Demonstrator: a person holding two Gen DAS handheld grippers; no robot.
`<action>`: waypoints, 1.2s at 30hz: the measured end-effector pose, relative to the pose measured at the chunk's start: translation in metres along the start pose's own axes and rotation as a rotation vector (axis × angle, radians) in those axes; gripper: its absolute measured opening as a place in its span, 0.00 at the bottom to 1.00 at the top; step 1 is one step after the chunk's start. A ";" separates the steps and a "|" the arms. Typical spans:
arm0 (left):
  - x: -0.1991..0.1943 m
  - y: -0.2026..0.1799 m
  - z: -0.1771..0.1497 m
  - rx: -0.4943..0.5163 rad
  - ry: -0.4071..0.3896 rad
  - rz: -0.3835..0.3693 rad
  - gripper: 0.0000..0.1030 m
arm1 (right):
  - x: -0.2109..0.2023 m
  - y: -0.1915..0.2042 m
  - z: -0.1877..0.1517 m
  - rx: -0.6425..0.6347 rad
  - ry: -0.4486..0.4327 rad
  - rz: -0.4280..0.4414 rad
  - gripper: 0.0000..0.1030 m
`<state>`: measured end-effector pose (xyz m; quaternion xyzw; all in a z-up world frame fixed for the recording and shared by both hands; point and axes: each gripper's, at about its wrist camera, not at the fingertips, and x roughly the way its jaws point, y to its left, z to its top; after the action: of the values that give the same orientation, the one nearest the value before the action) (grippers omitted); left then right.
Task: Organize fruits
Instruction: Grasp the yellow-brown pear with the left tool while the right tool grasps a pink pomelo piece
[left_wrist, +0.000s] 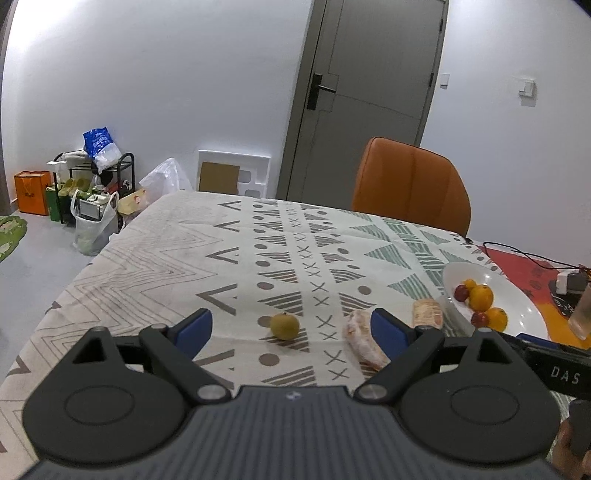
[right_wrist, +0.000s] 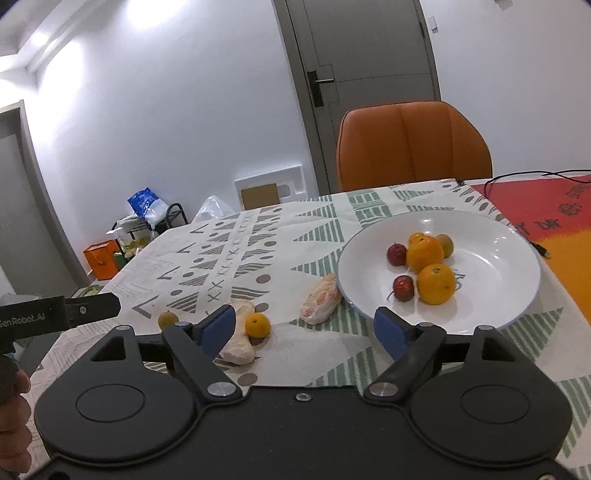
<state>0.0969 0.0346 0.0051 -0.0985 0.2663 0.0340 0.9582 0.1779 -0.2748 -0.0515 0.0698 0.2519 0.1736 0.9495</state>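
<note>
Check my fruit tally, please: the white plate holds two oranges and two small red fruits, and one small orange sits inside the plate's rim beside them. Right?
Not quite. The small orange lies on the tablecloth, outside the white plate, beside a wrapped piece, as the right wrist view shows. The rest stands.
</note>
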 end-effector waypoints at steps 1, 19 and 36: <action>0.003 0.002 0.000 -0.003 0.003 0.002 0.89 | 0.003 0.001 0.000 0.000 0.002 0.000 0.80; 0.056 0.016 -0.007 -0.031 0.066 -0.037 0.62 | 0.055 0.013 -0.005 0.031 0.059 -0.108 0.54; 0.090 0.020 -0.011 -0.068 0.127 -0.064 0.29 | 0.087 0.030 -0.007 -0.073 0.062 -0.211 0.44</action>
<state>0.1657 0.0532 -0.0542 -0.1415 0.3220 0.0062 0.9361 0.2365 -0.2152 -0.0909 0.0030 0.2808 0.0839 0.9561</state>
